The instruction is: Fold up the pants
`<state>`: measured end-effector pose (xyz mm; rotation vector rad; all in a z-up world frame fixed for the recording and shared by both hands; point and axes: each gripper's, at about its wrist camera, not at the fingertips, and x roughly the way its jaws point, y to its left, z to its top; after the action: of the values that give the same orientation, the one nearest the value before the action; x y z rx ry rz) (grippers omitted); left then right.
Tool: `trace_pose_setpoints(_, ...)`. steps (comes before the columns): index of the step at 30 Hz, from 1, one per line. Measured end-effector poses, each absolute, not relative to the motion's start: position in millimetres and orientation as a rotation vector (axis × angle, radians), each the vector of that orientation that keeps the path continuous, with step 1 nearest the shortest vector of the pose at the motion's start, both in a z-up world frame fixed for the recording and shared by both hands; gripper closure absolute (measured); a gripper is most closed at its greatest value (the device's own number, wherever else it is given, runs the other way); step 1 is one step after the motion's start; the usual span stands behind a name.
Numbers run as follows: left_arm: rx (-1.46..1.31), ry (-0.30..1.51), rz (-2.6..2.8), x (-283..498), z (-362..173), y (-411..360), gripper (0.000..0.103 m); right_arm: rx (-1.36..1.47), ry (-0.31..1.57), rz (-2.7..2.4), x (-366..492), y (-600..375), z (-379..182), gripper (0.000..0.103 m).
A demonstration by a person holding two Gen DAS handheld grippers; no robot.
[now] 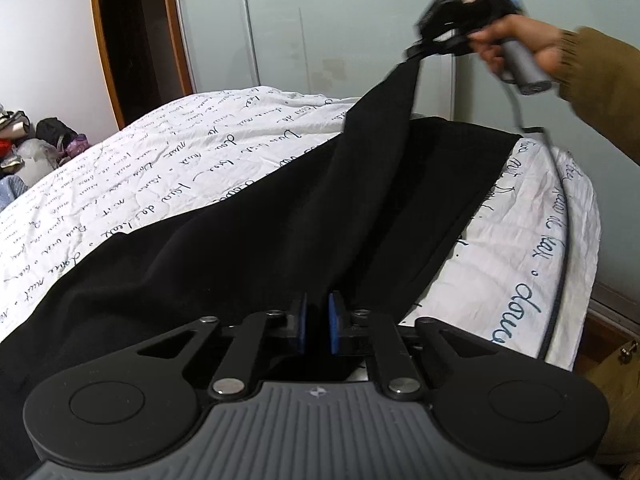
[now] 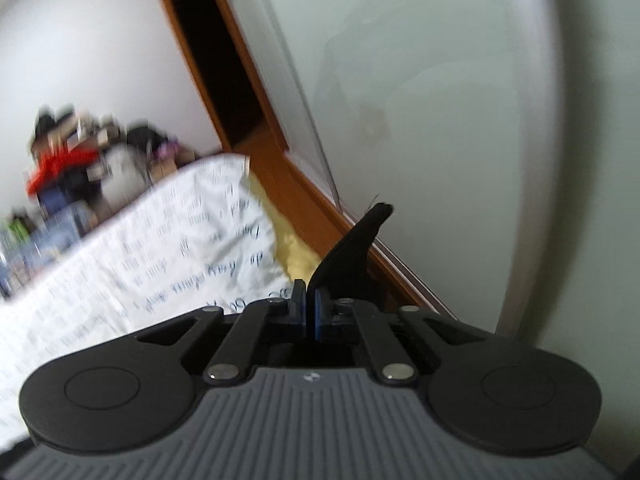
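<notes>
Your left gripper (image 1: 317, 322) pinches black cloth between its blue pads (image 1: 333, 322), low over the bed. Your right gripper (image 2: 308, 312), pads pressed together on a corner of the same cloth, is raised high above the far end of the bed, and your right hand (image 1: 516, 46) grips its handle. The black pants (image 1: 280, 232) stretch taut between the two tools, the rest spread on the white script-printed bedspread (image 1: 152, 168). Frosted sliding doors (image 1: 320, 24) stand behind; blurred clutter (image 2: 72, 160) lies beyond the bed.
</notes>
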<state>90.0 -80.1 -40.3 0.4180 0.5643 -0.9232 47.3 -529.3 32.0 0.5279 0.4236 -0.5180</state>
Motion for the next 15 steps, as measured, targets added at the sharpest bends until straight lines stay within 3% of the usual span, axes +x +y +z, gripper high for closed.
trace_pose_setpoints(5,0.377,0.588,-0.951,92.5,-35.9,-74.7,0.099,0.569,0.353,-0.554,-16.8,-528.1,34.3,0.099)
trace_pose_setpoints(15,0.317,0.588,-1.013,88.3,-23.3,-55.5,0.100,0.713,0.364,-0.626,-81.1,-534.8,-14.6,0.099)
